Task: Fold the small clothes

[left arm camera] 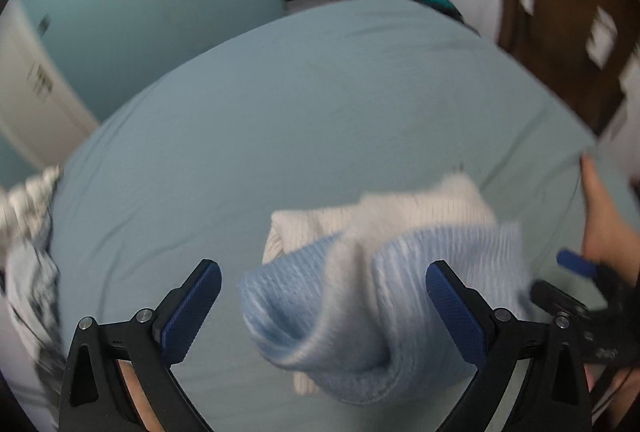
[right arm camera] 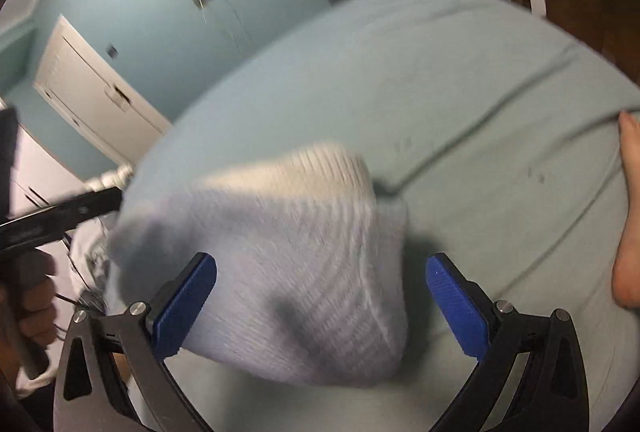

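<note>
Rolled socks (left arm camera: 360,292) are lying on the bed (left arm camera: 280,112); left gripper (left arm camera: 324,312) and right gripper (right arm camera: 320,304) are both standing with jaws wide apart, gripping nothing.

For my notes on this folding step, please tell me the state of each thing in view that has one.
Sock bundle: light blue and white, rolled up, lying on the bed sheet, held by no claw.
Left claw: open, pads clear of the bundle.
Right claw: open wide, bundle between the pads, not pressed.
Bed sheet: spread out, slightly creased.
Patterned clothes: unfolded heap at the bed's edge.
</note>
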A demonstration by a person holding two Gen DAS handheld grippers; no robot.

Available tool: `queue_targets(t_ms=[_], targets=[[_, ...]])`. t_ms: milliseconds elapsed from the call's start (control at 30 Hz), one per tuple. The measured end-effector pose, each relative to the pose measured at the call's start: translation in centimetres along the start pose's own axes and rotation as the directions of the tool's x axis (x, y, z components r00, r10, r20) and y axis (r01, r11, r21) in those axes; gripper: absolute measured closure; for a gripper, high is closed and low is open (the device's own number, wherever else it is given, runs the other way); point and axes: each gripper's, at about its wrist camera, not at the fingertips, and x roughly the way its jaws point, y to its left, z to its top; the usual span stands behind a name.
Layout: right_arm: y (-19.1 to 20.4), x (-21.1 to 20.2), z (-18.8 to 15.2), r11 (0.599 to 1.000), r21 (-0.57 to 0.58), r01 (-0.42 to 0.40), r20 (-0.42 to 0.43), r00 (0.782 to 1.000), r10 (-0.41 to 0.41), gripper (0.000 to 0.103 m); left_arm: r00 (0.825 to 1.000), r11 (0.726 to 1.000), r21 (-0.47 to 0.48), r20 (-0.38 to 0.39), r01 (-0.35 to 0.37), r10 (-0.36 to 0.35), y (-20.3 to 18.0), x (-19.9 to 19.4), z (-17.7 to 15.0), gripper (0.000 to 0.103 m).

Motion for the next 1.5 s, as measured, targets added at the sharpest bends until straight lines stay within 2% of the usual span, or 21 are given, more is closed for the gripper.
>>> queue_targets(t_ms=[67, 167, 300, 400, 500, 533, 600, 733, 867, 967, 1100, 1200, 1300, 1333, 1433, 1467, 1500], targets=[[1.4, 1.8, -1.9, 0.999, -0.027, 0.048, -0.079, 0.996, -0.050, 0.001, 0.999, 0.998, 0.065, -0.040, -0.026, 0.029, -1.3, 1.1, -0.9, 0.000], [2.2, 2.5, -1.8, 1.000, 0.005, 0.018, -0.081, 0.997, -0.018, 0.001, 0.989, 0.991, 0.094, -0.106, -0.091, 0.101, -1.7, 3.6, -2.4, 0.000], [2.6, 4.7, -1.0, 0.999, -0.013, 0.040, -0.170, 0.985, -0.042, 0.001, 0.988, 0.996, 0.064, -0.139, -0.064, 0.073, -0.6, 6.6, -3.6, 0.000], [3.5, 6.3, -0.1, 0.998, -0.040, 0.047, -0.231, 0.971, -0.055, 0.001, 0.992, 0.997, 0.039, -0.106, -0.063, 0.067, 0.1, 7.9, -4.6, 0.000], [3.5, 7.2, 0.4, 0.996, -0.060, 0.066, -0.243, 0.967, -0.079, 0.001, 0.993, 0.997, 0.025, -0.084, -0.078, 0.080, 0.0, 7.7, -4.8, 0.000], [2.4, 8.1, 0.0, 0.996, -0.054, 0.065, -0.245, 0.966, -0.076, 0.001, 0.993, 0.997, 0.027, -0.087, -0.079, 0.081, -0.1, 7.6, -4.7, 0.000], [2.3, 7.8, -0.1, 0.998, -0.030, 0.050, -0.255, 0.965, -0.056, 0.001, 0.994, 0.998, 0.020, -0.087, -0.057, 0.058, -0.1, 6.9, -4.3, 0.000], [-1.0, 8.1, -1.4, 0.998, 0.062, 0.002, -0.296, 0.955, 0.016, 0.001, 0.998, 1.000, 0.011, -0.065, 0.010, -0.009, 0.9, 5.0, -3.5, 0.000], [-2.1, 6.9, -1.3, 0.981, 0.173, -0.088, -0.212, 0.969, 0.124, 0.001, 0.994, 0.992, -0.078, -0.029, 0.100, -0.102, 3.7, 2.2, -2.6, 0.000], [-3.9, 6.5, -0.8, 0.954, 0.257, -0.154, -0.174, 0.964, 0.203, 0.001, 0.996, 0.987, -0.133, -0.017, 0.086, -0.089, 5.9, 1.7, -2.1, 0.000], [-6.6, 6.1, 0.1, 0.920, 0.334, -0.207, -0.163, 0.948, 0.272, 0.001, 0.997, 0.980, -0.184, 0.013, 0.077, -0.076, 9.4, 1.7, -2.0, 0.000], [-8.1, 6.5, 0.2, 0.913, 0.335, -0.232, -0.196, 0.931, 0.309, 0.001, 0.994, 0.975, -0.198, 0.000, 0.105, -0.107, 10.9, 2.8, -2.8, 0.000], [-9.9, 6.8, -0.3, 0.893, 0.350, -0.283, -0.256, 0.888, 0.382, 0.001, 0.983, 0.961, -0.212, -0.019, 0.177, -0.185, 11.7, 4.0, -3.5, 0.000], [-11.6, 6.4, -0.5, 0.884, 0.363, -0.294, -0.273, 0.874, 0.402, 0.001, 0.979, 0.957, -0.213, -0.017, 0.197, -0.205, 11.7, 4.2, -3.7, 0.000], [-12.2, 7.0, -0.7, 0.902, 0.337, -0.270, -0.334, 0.861, 0.383, 0.001, 0.964, 0.945, -0.209, -0.028, 0.253, -0.264, 11.3, 5.1, -3.9, 0.000], [-12.1, 7.2, -0.8, 0.902, 0.330, -0.279, -0.354, 0.849, 0.392, 0.001, 0.949, 0.925, -0.236, -0.034, 0.298, -0.314, 11.5, 5.7, -4.1, 0.000], [-12.0, 7.6, -1.1, 0.895, 0.330, -0.301, -0.377, 0.827, 0.417, 0.001, 0.930, 0.901, -0.266, -0.037, 0.343, -0.365, 11.8, 6.4, -4.2, 0.000]])
